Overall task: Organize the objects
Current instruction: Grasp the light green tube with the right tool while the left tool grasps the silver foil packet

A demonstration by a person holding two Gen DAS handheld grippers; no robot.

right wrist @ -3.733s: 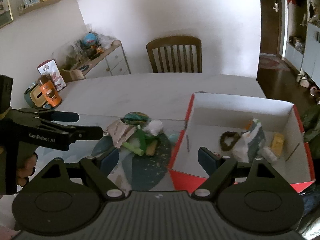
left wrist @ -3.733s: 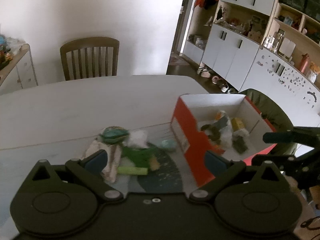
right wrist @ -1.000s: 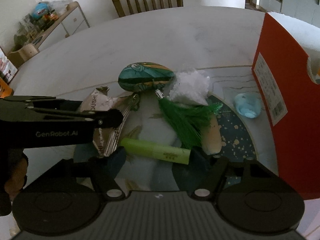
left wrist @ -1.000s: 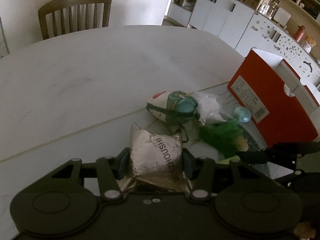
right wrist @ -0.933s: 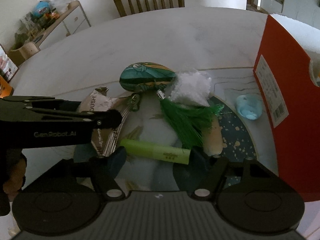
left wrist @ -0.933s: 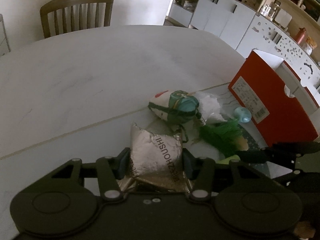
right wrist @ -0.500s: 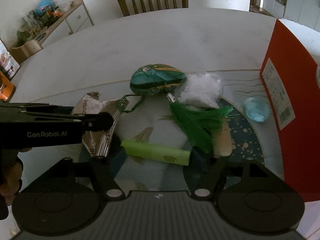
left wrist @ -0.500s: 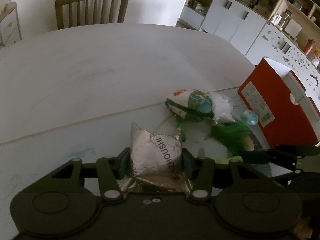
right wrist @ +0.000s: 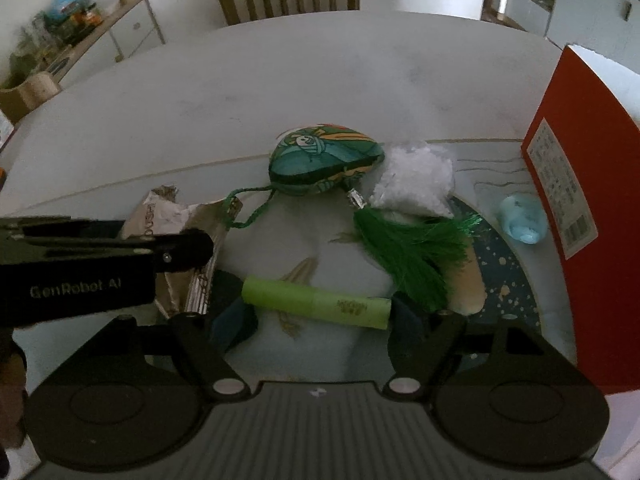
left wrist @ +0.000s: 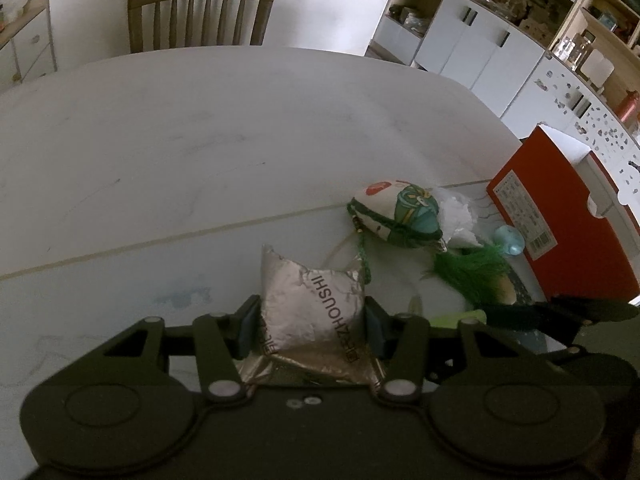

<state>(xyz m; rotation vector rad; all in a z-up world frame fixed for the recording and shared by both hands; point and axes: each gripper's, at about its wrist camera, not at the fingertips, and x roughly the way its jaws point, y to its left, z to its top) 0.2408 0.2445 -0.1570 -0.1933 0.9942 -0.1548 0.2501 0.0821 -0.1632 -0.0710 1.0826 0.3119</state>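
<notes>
The left gripper (left wrist: 310, 320) is clamped on a silver foil pouch (left wrist: 316, 308). The right gripper (right wrist: 322, 320) stands wide, a light green tube (right wrist: 316, 305) lying between its fingers, with the red box (right wrist: 588, 216) at three o'clock.

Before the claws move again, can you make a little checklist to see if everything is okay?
1. Left claw grips the silver packet: ok.
2. Right claw straddles the green tube: ok.
3. Right claw shut on the tube: not ok.
4. Green tassel clear of the tube: cannot tell.
5. Red box beside the pile: ok.
6. Room left inside the box: cannot tell.
</notes>
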